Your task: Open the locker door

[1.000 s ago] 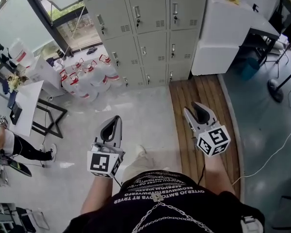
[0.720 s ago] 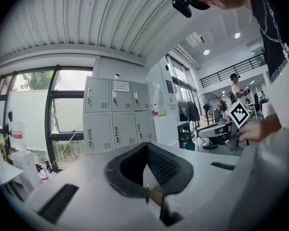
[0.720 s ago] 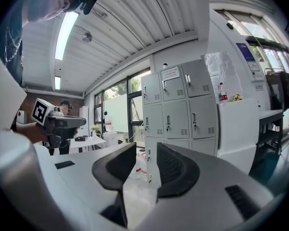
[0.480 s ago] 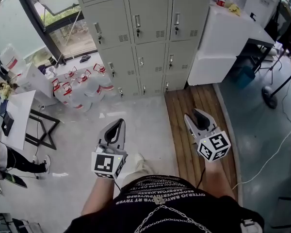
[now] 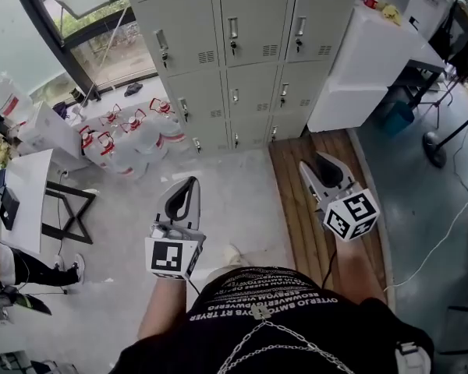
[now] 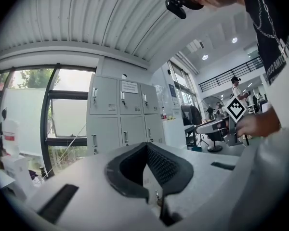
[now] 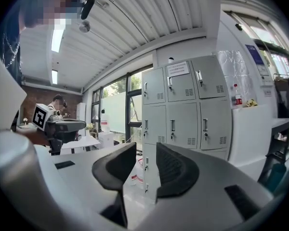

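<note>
A bank of grey lockers (image 5: 242, 29) stands ahead against the wall, every door closed, with small handles and keys at the locks. It also shows in the left gripper view as lockers (image 6: 123, 114) and in the right gripper view as lockers (image 7: 183, 105), well beyond the jaws. My left gripper (image 5: 189, 184) hangs over the pale floor, far short of the lockers; its pads meet at the tips, left gripper (image 6: 145, 146), with nothing held. My right gripper (image 5: 316, 162) is over the wooden strip, and in its own view a clear gap separates the pads of the right gripper (image 7: 145, 148), with nothing between them.
Several water jugs (image 5: 132, 139) crowd the floor left of the lockers, by a window. A white table (image 5: 23, 185) on a black frame stands at the left, a white cabinet (image 5: 374, 61) right of the lockers. A wooden floor strip (image 5: 296, 224) runs underfoot. A person (image 5: 8, 263) is at far left.
The head view has drawn closer to the lockers, which look larger and sit lower in frame. Both grippers stay low in front of the body, jaws unchanged.
</note>
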Demonstrator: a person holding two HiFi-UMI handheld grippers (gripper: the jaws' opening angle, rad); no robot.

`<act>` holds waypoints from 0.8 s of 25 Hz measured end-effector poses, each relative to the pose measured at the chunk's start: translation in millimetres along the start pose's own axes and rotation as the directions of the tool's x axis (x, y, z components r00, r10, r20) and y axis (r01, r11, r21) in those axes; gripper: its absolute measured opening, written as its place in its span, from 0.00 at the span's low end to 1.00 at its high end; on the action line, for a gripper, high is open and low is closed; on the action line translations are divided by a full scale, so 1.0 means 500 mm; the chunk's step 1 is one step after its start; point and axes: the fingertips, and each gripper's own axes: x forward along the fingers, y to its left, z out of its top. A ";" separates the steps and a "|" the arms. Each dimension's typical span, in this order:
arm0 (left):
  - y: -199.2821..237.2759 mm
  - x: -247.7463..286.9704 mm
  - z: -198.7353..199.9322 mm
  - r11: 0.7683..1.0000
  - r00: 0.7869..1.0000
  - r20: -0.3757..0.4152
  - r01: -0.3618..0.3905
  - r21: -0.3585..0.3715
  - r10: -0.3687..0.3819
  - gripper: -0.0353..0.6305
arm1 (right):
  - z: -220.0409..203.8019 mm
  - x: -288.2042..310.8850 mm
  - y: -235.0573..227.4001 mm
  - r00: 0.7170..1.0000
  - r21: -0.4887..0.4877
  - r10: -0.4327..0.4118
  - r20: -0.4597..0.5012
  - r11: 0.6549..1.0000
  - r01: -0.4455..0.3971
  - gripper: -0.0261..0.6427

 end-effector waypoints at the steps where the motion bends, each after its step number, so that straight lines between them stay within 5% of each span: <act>1: 0.019 0.002 0.001 1.000 1.000 0.005 -0.002 0.002 0.001 0.05 | 0.007 0.016 0.005 1.000 -0.004 0.000 0.001 1.000 0.000 0.21; 9: 0.131 0.039 -0.007 0.993 0.996 -0.032 0.080 -0.089 -0.083 0.05 | 0.054 0.126 0.055 1.000 -0.044 -0.007 -0.007 0.999 0.007 0.21; 15: 0.172 0.068 -0.026 0.989 0.992 -0.019 0.124 -0.085 -0.126 0.05 | 0.044 0.150 0.065 0.997 -0.080 -0.055 -0.052 0.996 0.050 0.21; 20: 0.162 0.104 -0.040 0.968 0.980 0.003 0.197 -0.158 -0.199 0.05 | 0.031 0.131 0.040 0.990 -0.033 -0.108 -0.090 0.994 0.105 0.21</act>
